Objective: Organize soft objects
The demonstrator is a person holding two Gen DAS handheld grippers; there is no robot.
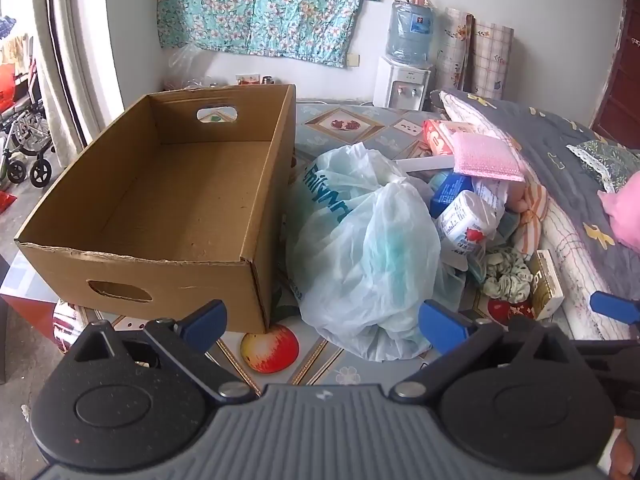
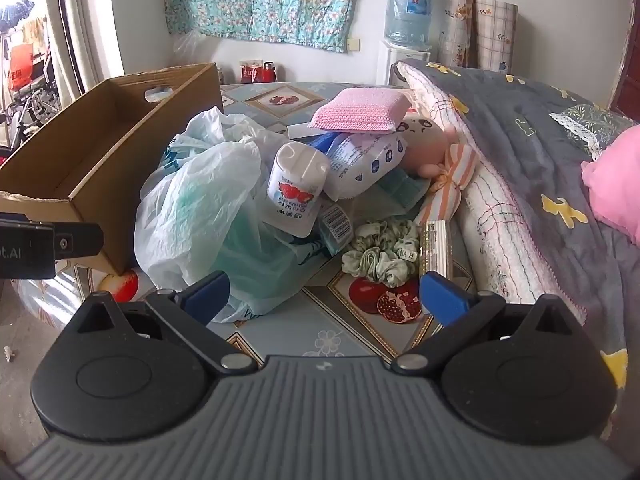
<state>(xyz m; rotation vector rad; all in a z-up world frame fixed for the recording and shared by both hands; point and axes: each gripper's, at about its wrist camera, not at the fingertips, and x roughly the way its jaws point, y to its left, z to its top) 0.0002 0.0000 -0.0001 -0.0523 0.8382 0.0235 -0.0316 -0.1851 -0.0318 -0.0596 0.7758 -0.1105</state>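
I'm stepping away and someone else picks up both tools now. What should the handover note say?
Left tool: open, empty, near the box's front corner and the plastic bag.
Right tool: open, empty, hanging over the tablecloth before the scrunchie.
Things: the box is empty. The pile beside it holds the pink sponge, wipes pack, tissue pack, plush doll, scrunchie and bag.
Done: nothing packed yet.
Left: move the soft items into the box; the scrunchie looks nearest to the right tool.
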